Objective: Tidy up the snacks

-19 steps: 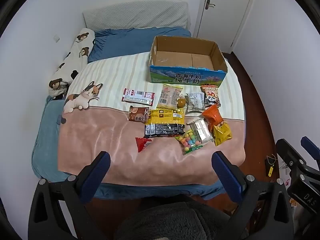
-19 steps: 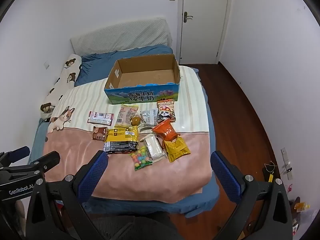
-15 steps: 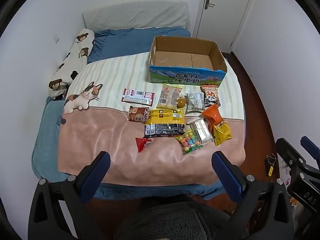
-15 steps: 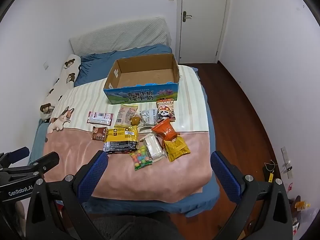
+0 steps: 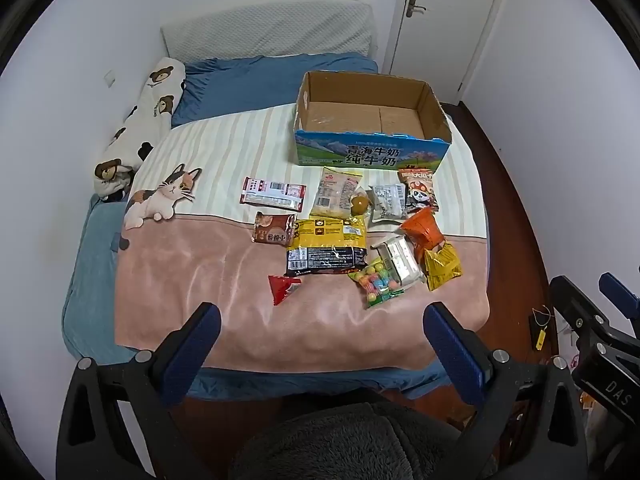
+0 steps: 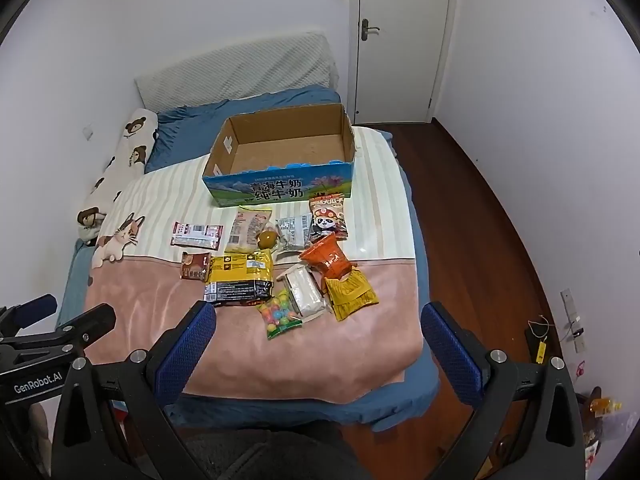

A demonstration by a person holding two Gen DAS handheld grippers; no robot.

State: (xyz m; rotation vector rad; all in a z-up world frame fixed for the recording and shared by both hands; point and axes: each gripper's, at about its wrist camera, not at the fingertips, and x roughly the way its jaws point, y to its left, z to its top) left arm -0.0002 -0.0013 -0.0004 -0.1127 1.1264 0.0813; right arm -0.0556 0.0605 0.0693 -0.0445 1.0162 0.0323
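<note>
Several snack packets lie in a loose cluster on the bed: a yellow-and-black bag [image 5: 327, 247] [image 6: 240, 278], a colourful candy bag [image 5: 376, 282] [image 6: 280, 316], an orange packet [image 5: 424, 232] [image 6: 328, 259], a panda packet [image 5: 418, 194] [image 6: 328, 216], a small red packet [image 5: 282, 288]. Behind them stands an empty cardboard box [image 5: 370, 156] [image 6: 280, 190] with a blue printed front. My left gripper [image 5: 320, 340] hangs open above the bed's near edge, holding nothing. My right gripper [image 6: 318, 342] is open too, likewise high above the near edge.
The bed wears a pink and striped blanket [image 5: 180, 280] with a cat print. A bear-print bolster [image 5: 136, 136] lies along the left wall. Wooden floor [image 6: 480, 240] runs along the right side up to a closed white door [image 6: 400, 40]. A person's dark fleece clothing [image 5: 344, 444] fills the bottom.
</note>
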